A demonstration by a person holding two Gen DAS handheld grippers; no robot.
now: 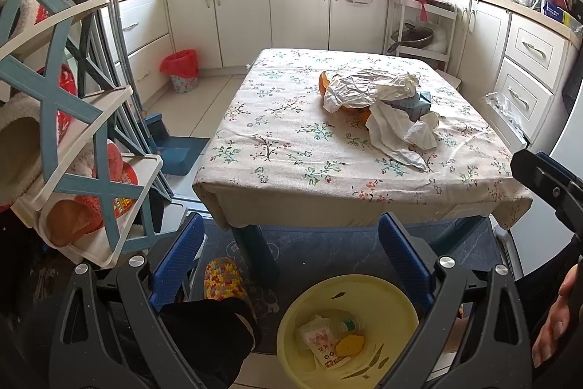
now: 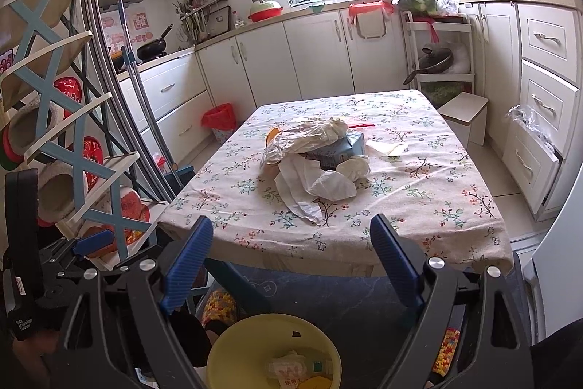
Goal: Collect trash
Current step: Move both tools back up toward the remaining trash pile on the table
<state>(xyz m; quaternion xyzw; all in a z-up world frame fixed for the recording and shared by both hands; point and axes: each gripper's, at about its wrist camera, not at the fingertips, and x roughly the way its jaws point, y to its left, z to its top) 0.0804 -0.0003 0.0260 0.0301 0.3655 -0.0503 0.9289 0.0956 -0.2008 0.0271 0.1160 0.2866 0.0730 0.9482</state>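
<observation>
A heap of trash (image 1: 379, 108) lies on the floral-cloth table (image 1: 277, 148): crumpled white paper and plastic, tissues, a blue carton and something orange underneath. It shows in the right wrist view too (image 2: 317, 159). A yellow bin (image 1: 346, 330) stands on the floor in front of the table, holding a packet, a small bottle and an orange bit; the right wrist view shows it as well (image 2: 273, 352). My left gripper (image 1: 291, 257) is open and empty above the bin. My right gripper (image 2: 291, 254) is open and empty before the table's near edge.
A blue-and-white shoe rack (image 1: 73, 119) with slippers stands close on the left. A red-lined waste basket (image 1: 180, 70) sits by the cabinets. A broom and dustpan (image 1: 171, 148) lean at the left. A white stool (image 2: 464, 119) and a trolley (image 2: 441, 61) stand right of the table.
</observation>
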